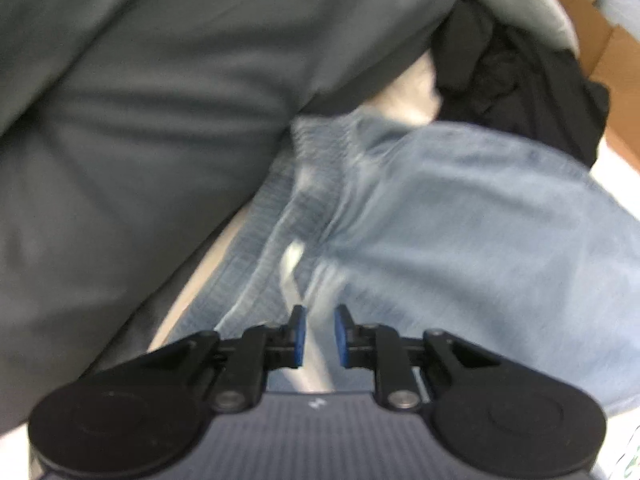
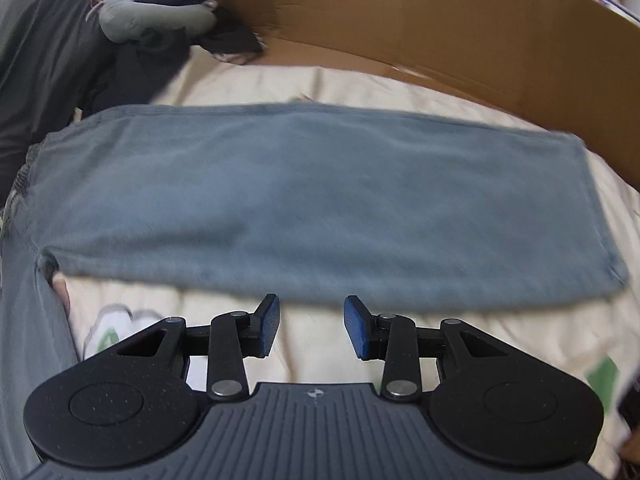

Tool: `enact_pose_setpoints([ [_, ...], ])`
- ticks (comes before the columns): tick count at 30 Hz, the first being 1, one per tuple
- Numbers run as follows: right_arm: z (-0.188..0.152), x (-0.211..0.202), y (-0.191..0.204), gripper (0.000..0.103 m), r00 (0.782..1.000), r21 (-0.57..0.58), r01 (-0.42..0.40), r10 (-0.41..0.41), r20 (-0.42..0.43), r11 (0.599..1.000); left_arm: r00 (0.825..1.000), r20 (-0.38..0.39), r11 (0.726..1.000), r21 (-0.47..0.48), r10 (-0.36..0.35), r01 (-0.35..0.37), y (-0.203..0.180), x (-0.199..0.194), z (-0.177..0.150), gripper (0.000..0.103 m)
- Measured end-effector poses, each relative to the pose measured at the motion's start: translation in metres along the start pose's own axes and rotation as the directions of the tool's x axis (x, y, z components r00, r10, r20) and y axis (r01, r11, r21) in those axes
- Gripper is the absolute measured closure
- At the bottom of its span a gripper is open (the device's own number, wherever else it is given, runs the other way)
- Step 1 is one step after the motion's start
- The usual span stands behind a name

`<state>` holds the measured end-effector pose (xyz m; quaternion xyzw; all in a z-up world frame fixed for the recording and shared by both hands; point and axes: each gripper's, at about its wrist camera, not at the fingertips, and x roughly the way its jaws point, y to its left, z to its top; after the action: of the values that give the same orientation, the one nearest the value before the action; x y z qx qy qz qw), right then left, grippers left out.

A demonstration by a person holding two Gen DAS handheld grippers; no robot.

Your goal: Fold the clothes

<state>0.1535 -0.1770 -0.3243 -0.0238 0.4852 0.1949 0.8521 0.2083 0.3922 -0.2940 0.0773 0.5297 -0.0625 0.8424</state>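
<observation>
1. We start with the light blue denim trousers (image 2: 312, 196). In the right wrist view one leg lies flat and long across the cream bed sheet (image 2: 460, 92), its hem end toward the right. In the left wrist view we see the upper part, near the waistband (image 1: 320, 148), which is more wrinkled and partly raised.

2. Our left gripper (image 1: 320, 334) hangs just above this upper denim. Its blue pads (image 1: 299, 332) stand a little apart, and a pale strip of cloth seems to run into the gap between them. The picture is blurred, so we cannot tell if the pads press on it.

3. Our right gripper (image 2: 312, 326) has its jaws apart with nothing between them. It is over the bare sheet, just beside the near edge of the leg.

4. We judge that the fold is at an early step: the leg is spread out, but not yet folded over.

5. The next move probably asks the right gripper to go toward the hem or the near edge and pinch the cloth there, while the left one keeps the waist end in place.

6. Around the trousers: a large dark grey cloth (image 1: 140, 120), a crumpled black garment (image 1: 520, 80), a grey neck pillow (image 2: 152, 8), and a brown cardboard box wall (image 2: 400, 20) behind the bed.
</observation>
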Motion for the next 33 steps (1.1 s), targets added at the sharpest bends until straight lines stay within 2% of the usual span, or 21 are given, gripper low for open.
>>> enact_pose_setpoints([
  [6,0.018,0.03,0.018,0.06,0.999,-0.022,0.039,-0.038,0.026,0.999,0.993,0.084,0.993,0.089,-0.082,0.075,-0.04,0.009,0.03,0.085],
  [11,0.023,0.046,0.016,0.06,0.999,0.015,0.032,-0.032,0.013,0.999,0.989,0.104,0.989,0.112,-0.11,0.098,-0.059,0.032,0.05,0.085],
  [16,0.02,0.065,0.013,0.06,0.999,0.067,0.046,-0.045,-0.028,0.997,0.994,0.077,0.995,0.062,-0.08,0.076,-0.063,0.068,0.068,0.085],
  [20,0.017,0.073,0.016,0.06,0.997,0.049,0.056,-0.054,-0.046,0.997,0.997,0.043,0.998,0.018,-0.059,0.058,-0.062,0.095,0.08,0.085],
  [23,0.014,0.074,0.014,0.06,0.997,0.042,0.06,-0.058,-0.047,0.997,0.998,0.054,0.999,0.006,-0.04,0.039,-0.061,0.109,0.086,0.085],
  [26,0.011,0.074,0.012,0.06,0.996,0.031,0.086,-0.085,-0.034,0.996,0.995,0.099,1.0,0.005,0.029,-0.029,-0.063,0.114,0.093,0.084],
  [28,0.009,0.074,0.011,0.06,0.994,0.011,0.102,-0.102,-0.029,0.995,0.993,0.099,0.998,0.002,0.065,-0.065,-0.061,0.118,0.099,0.086],
  [31,0.012,0.072,0.008,0.06,0.989,0.001,0.144,-0.144,-0.039,0.99,0.995,0.08,0.998,-0.043,0.055,-0.051,-0.056,0.111,0.105,0.089],
  [33,0.015,0.067,0.003,0.06,0.984,0.036,0.173,-0.172,-0.036,0.984,0.994,0.099,0.999,-0.023,0.036,-0.033,-0.058,0.098,0.104,0.088],
])
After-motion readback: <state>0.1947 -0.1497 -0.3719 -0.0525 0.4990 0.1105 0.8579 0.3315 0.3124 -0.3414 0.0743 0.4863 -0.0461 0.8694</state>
